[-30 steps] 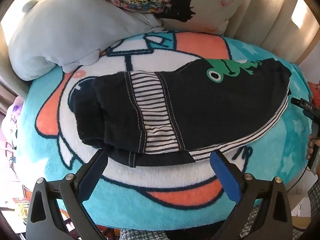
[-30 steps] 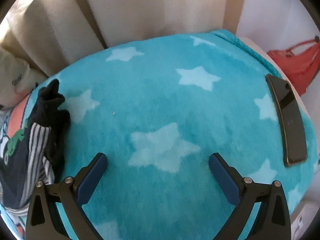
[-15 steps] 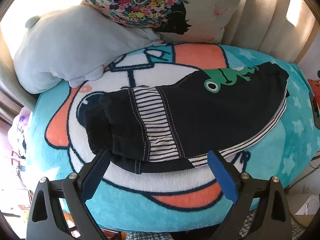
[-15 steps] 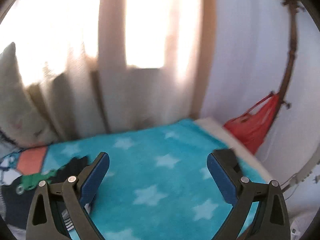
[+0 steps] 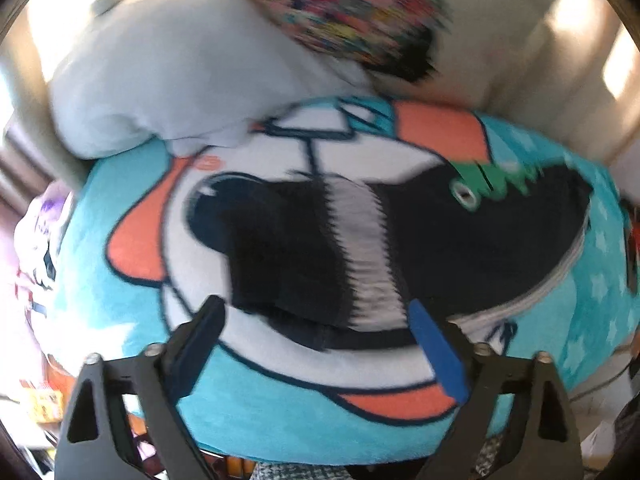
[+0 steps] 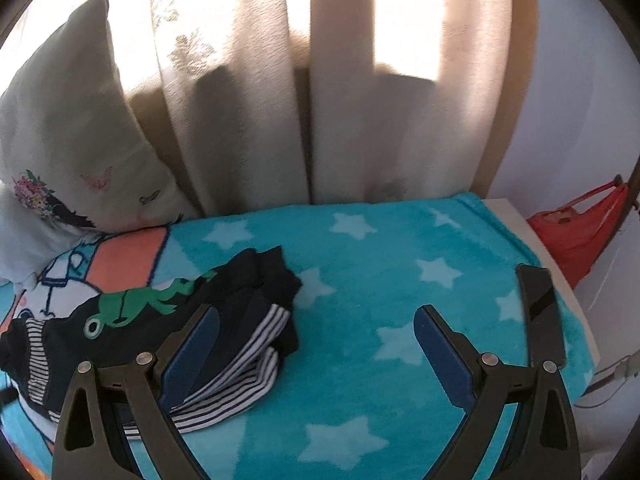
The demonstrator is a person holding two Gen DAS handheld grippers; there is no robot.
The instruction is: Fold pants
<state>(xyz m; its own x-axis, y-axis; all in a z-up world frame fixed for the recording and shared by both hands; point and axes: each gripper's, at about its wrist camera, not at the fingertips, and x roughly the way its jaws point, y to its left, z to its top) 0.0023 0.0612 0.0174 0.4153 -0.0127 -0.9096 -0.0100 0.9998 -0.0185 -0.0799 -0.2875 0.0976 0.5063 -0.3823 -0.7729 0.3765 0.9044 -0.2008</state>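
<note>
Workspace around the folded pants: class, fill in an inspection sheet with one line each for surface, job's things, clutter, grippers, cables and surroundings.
Surface: teal star blanket with a cartoon print, spread over a bed.
Job's things: dark pants with striped lining and a green frog, lying folded.
Clutter: dark phone-like slab near the blanket's edge.
Grippers: left gripper open and empty; right gripper open and empty.
Cables: thin cable past the bed's edge.
Surroundings: floral pillow, grey plush pillow, curtain, red bag.
</note>
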